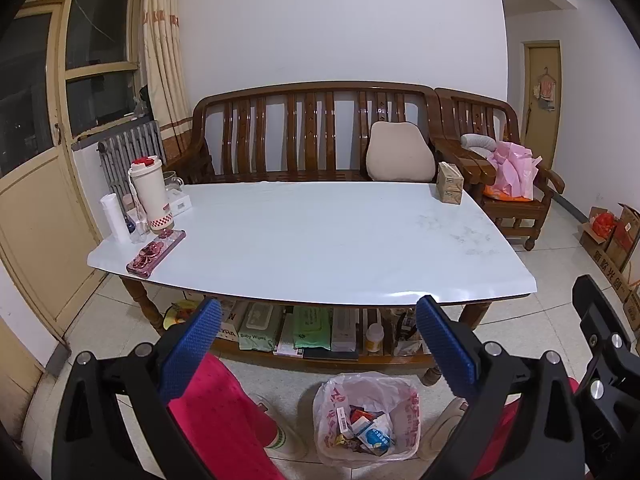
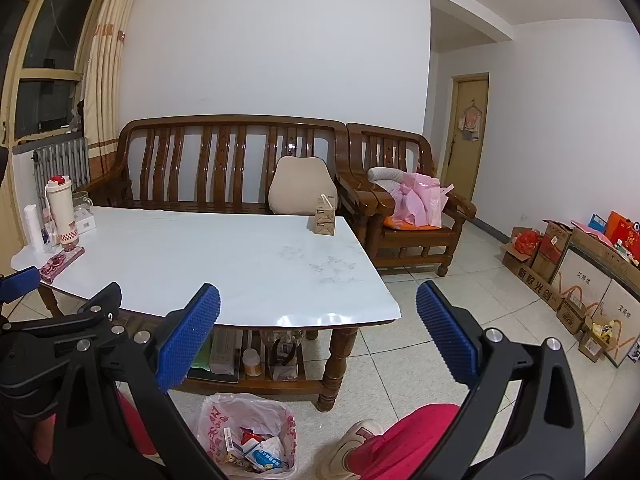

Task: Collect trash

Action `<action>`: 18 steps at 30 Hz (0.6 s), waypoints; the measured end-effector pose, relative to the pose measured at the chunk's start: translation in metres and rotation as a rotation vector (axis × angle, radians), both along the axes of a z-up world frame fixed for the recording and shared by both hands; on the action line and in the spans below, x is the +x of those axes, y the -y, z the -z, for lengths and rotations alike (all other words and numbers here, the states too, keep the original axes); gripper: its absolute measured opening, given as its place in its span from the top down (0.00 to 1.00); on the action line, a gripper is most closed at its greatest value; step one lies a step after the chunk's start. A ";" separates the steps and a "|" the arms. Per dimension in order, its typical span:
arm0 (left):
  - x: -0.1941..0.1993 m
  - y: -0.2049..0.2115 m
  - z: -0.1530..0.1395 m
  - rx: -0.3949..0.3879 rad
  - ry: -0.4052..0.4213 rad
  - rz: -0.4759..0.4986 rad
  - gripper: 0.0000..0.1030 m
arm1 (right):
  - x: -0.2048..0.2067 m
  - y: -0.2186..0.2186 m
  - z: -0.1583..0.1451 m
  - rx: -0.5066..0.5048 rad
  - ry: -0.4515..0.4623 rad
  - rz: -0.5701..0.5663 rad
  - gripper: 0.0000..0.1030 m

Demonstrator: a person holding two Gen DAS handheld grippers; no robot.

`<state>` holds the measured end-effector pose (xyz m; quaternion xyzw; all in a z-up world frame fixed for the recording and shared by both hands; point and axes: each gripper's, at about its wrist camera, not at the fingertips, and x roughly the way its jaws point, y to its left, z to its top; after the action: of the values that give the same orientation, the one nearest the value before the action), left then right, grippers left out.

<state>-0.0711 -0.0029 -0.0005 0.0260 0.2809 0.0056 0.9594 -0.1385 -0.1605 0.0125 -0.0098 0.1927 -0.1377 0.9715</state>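
At the far left corner of the table point(image 1: 320, 240) stands a small group of daily things: a white tube point(image 1: 114, 218), a cream bottle with a red cap point(image 1: 149, 188) and a pink phone case point(image 1: 156, 254) lying flat near the edge. They are pushed together to the side, probably so that the middle of the top stays free; I judge they are not trash.

The left gripper point(image 1: 318, 344) is released, its blue pads wide apart with nothing between them. It hangs in front of the near table edge and looks forward over the top, which suits a search for what remains to be picked up.

Below, on the floor between the person's two legs in red trousers, sits the trash bag point(image 1: 366, 416), its mouth open upward so that things can be dropped straight in. Wrappers and small cartons already lie inside it.

The right gripper point(image 2: 318, 340) is also released and empty, held just beside the left one.

At the far right corner of the table stands a small brown carton with a straw point(image 2: 323, 220), alone. It is likely the next trash to collect, and the right gripper is the nearer one for it.
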 end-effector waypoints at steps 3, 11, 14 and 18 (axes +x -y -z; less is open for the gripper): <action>0.000 -0.001 0.001 -0.004 -0.003 0.001 0.08 | 0.001 0.000 0.001 -0.006 0.000 0.001 0.07; 0.000 -0.002 0.001 -0.005 -0.002 0.000 0.08 | 0.003 0.000 0.002 -0.011 -0.003 -0.002 0.07; -0.001 -0.002 0.001 -0.003 0.000 -0.003 0.08 | 0.004 0.000 0.002 -0.011 -0.001 -0.005 0.07; -0.001 -0.003 0.001 -0.004 0.003 -0.006 0.08 | 0.004 0.001 0.000 -0.010 0.002 -0.010 0.07</action>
<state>-0.0726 0.0004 -0.0011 0.0234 0.2796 0.0081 0.9598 -0.1341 -0.1620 0.0126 -0.0156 0.1911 -0.1337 0.9723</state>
